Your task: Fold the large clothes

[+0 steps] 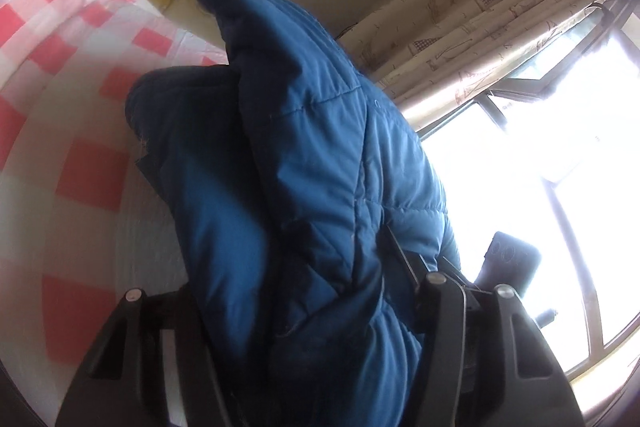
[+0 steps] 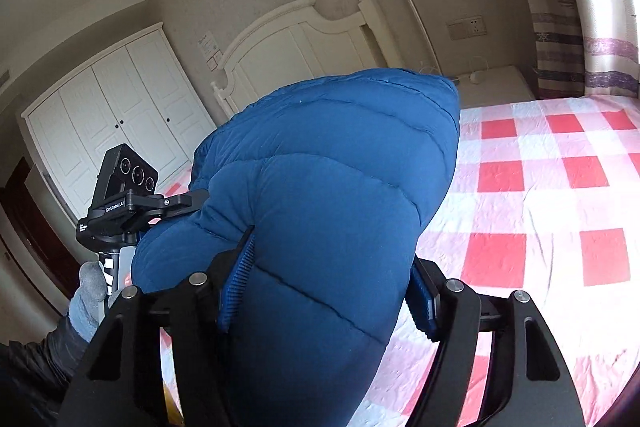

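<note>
A blue quilted puffer jacket (image 1: 304,147) is lifted off the bed and fills the middle of both views. My left gripper (image 1: 304,287) is shut on a thick fold of it, and the fabric hides most of its fingers. My right gripper (image 2: 328,287) is also shut on the jacket (image 2: 332,179), its blue ribbed pads (image 2: 236,283) pressing into the padding from both sides. The left gripper's body (image 2: 132,203) shows close at the left of the right wrist view, held by a gloved hand (image 2: 90,287). The right gripper's camera block (image 1: 510,259) appears just beyond the jacket.
A bed with a red-and-white checked sheet (image 2: 540,195) lies below and to the right, also seen on the left of the left wrist view (image 1: 80,163). A white headboard (image 2: 304,43), a white wardrobe (image 2: 116,123), patterned curtains (image 1: 500,23) and a bright window (image 1: 540,155) surround it.
</note>
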Available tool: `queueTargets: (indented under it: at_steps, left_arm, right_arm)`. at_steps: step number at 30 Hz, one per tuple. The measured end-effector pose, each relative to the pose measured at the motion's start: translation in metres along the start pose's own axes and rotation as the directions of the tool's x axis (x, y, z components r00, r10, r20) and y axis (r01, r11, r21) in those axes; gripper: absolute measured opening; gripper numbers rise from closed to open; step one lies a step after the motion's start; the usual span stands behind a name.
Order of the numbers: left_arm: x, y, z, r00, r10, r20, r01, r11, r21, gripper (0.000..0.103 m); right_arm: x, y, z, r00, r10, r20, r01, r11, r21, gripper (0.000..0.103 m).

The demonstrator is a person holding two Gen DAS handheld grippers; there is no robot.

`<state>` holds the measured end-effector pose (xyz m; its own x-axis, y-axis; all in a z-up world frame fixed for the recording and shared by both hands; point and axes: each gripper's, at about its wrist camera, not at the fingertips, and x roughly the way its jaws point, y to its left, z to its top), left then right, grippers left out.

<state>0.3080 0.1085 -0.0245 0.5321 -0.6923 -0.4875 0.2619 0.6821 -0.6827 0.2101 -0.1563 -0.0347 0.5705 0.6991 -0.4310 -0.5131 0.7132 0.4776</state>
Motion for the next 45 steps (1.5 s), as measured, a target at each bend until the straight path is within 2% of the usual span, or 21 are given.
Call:
queueTargets:
  at_steps: [3, 6, 9, 10, 12, 13, 15, 17, 19, 20, 23, 24, 26, 27, 29, 32, 34, 38, 41, 44, 45]
  left_arm:
    - [0.043, -0.011, 0.042, 1.0, 0.002, -0.012, -0.001, 1.0, 0.023, 0.058]
    - [0.094, -0.002, 0.074, 0.998, 0.028, -0.048, -0.027, 0.999, 0.02, 0.058]
    - [0.147, 0.024, 0.076, 0.99, 0.061, -0.124, -0.066, 0.997, -0.044, 0.062]
    - [0.157, 0.033, 0.074, 0.99, 0.061, -0.126, -0.068, 0.996, -0.052, 0.065]
    - [0.157, 0.043, 0.07, 0.995, 0.006, -0.099, -0.013, 0.998, -0.066, 0.069]
    - [0.156, 0.044, 0.069, 0.995, 0.007, -0.104, -0.014, 0.998, -0.068, 0.071]
    - [0.152, 0.037, 0.07, 0.992, 0.089, -0.088, -0.092, 0.995, -0.025, 0.083]
    - [0.135, 0.018, 0.071, 0.981, 0.191, -0.022, -0.19, 0.981, 0.033, 0.083]
    - [0.11, -0.008, 0.067, 0.947, 0.307, 0.095, -0.316, 0.943, 0.105, 0.09]
    - [0.097, -0.021, 0.064, 0.919, 0.357, 0.165, -0.38, 0.916, 0.133, 0.099]
    - [0.075, -0.056, 0.052, 0.835, 0.456, 0.307, -0.523, 0.832, 0.187, 0.101]
    - [0.072, -0.063, 0.047, 0.813, 0.483, 0.325, -0.558, 0.805, 0.202, 0.101]
    - [0.065, -0.068, 0.041, 0.775, 0.531, 0.343, -0.617, 0.752, 0.231, 0.101]
    - [0.059, -0.067, 0.036, 0.759, 0.545, 0.356, -0.638, 0.73, 0.244, 0.101]
    - [0.043, -0.064, 0.024, 0.739, 0.551, 0.386, -0.66, 0.706, 0.256, 0.101]
    - [0.023, -0.068, 0.004, 0.725, 0.553, 0.411, -0.676, 0.687, 0.267, 0.101]
    - [0.013, -0.071, -0.001, 0.716, 0.551, 0.429, -0.684, 0.677, 0.271, 0.101]
    - [-0.005, -0.087, -0.011, 0.702, 0.541, 0.462, -0.693, 0.67, 0.268, 0.101]
    - [-0.022, -0.104, -0.022, 0.68, 0.537, 0.499, -0.705, 0.665, 0.247, 0.101]
    - [-0.037, -0.118, -0.041, 0.63, 0.586, 0.51, -0.744, 0.645, 0.177, 0.101]
    - [-0.04, -0.121, -0.05, 0.619, 0.603, 0.504, -0.752, 0.64, 0.158, 0.101]
  right_arm:
    - [0.008, -0.04, 0.029, 0.999, -0.031, 0.03, 0.029, 0.998, 0.062, 0.068]
    - [0.026, -0.083, 0.042, 0.995, -0.098, -0.002, 0.097, 0.985, 0.14, 0.067]
    - [0.042, -0.115, 0.026, 0.981, -0.168, -0.093, 0.183, 0.963, 0.196, 0.068]
    - [0.036, -0.123, 0.018, 0.984, -0.16, -0.074, 0.172, 0.963, 0.208, 0.069]
    - [0.032, -0.124, 0.013, 0.987, -0.148, -0.064, 0.159, 0.959, 0.235, 0.073]
    - [0.031, -0.122, 0.014, 0.983, -0.166, -0.073, 0.179, 0.955, 0.238, 0.076]
    - [0.023, -0.111, 0.018, 0.972, -0.224, -0.07, 0.234, 0.946, 0.225, 0.082]
    - [0.008, -0.089, 0.026, 0.943, -0.333, -0.006, 0.33, 0.93, 0.162, 0.082]
    - [-0.002, -0.061, 0.032, 0.936, -0.344, 0.076, 0.34, 0.938, 0.063, 0.082]
    - [0.0, -0.044, 0.033, 0.937, -0.336, 0.092, 0.337, 0.942, 0.003, 0.082]
    - [0.024, 0.0, 0.028, 0.926, -0.374, 0.054, 0.377, 0.907, -0.189, 0.082]
    - [0.038, 0.008, 0.023, 0.912, -0.409, 0.027, 0.402, 0.88, -0.254, 0.082]
    - [0.066, 0.016, 0.005, 0.86, -0.509, -0.032, 0.463, 0.806, -0.369, 0.083]
    - [0.072, 0.015, -0.003, 0.844, -0.536, -0.02, 0.483, 0.777, -0.404, 0.084]
    - [0.07, 0.014, -0.008, 0.843, -0.538, -0.01, 0.491, 0.777, -0.394, 0.084]
    - [0.05, 0.025, -0.008, 0.855, -0.519, -0.008, 0.48, 0.797, -0.367, 0.083]
    - [0.03, 0.039, -0.01, 0.872, -0.489, 0.033, 0.465, 0.804, -0.371, 0.084]
    - [-0.021, 0.067, -0.016, 0.878, -0.461, 0.128, 0.474, 0.805, -0.357, 0.088]
    - [-0.069, 0.083, -0.028, 0.865, -0.44, 0.239, 0.497, 0.813, -0.304, 0.092]
    - [-0.106, 0.088, -0.047, 0.833, -0.456, 0.313, 0.531, 0.818, -0.221, 0.092]
    - [-0.115, 0.086, -0.053, 0.822, -0.466, 0.327, 0.538, 0.823, -0.183, 0.092]
